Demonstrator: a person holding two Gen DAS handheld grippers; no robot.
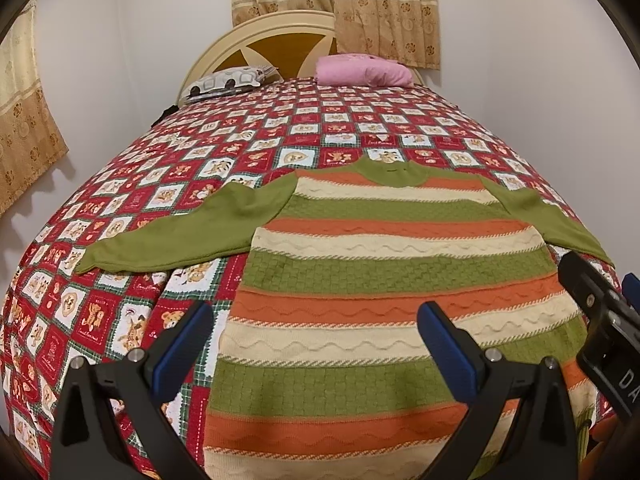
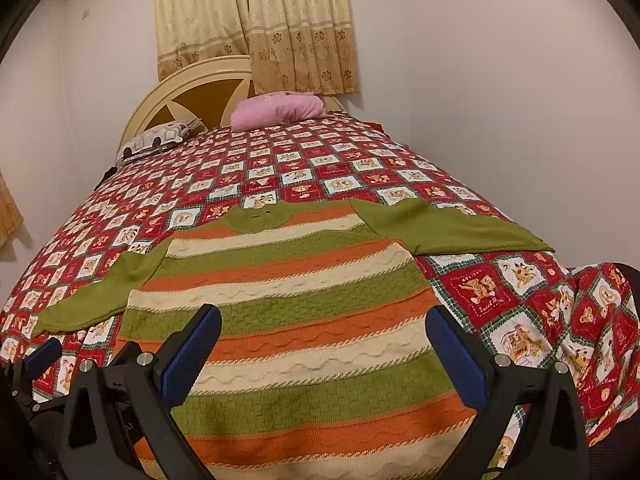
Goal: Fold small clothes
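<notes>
sweater (image 1: 384, 280): striped green/orange/cream knit, flat on the bed, neck toward the headboard, hem at the near edge
sleeves: both green, spread outward; left sleeve (image 1: 180, 232) lies out over the quilt, right sleeve (image 2: 448, 232) reaches toward the bed's right edge
left claw (image 1: 316, 344): jaws wide apart, nothing held, above the sweater's lower left part; blue pads (image 1: 184, 352) visible
right claw (image 2: 324, 348): jaws wide apart, nothing held, above the sweater's lower right part
other claw in view: right one shows at the right edge of the left wrist view, left one at the lower left of the right wrist view
quilt (image 1: 120, 208): red/white bear-print squares, covers the bed
pillows: pink pillow (image 2: 280, 114), patterned pillow (image 2: 160, 140), both at the headboard (image 2: 188, 96)
curtains (image 2: 256, 20): beige, behind the headboard
</notes>
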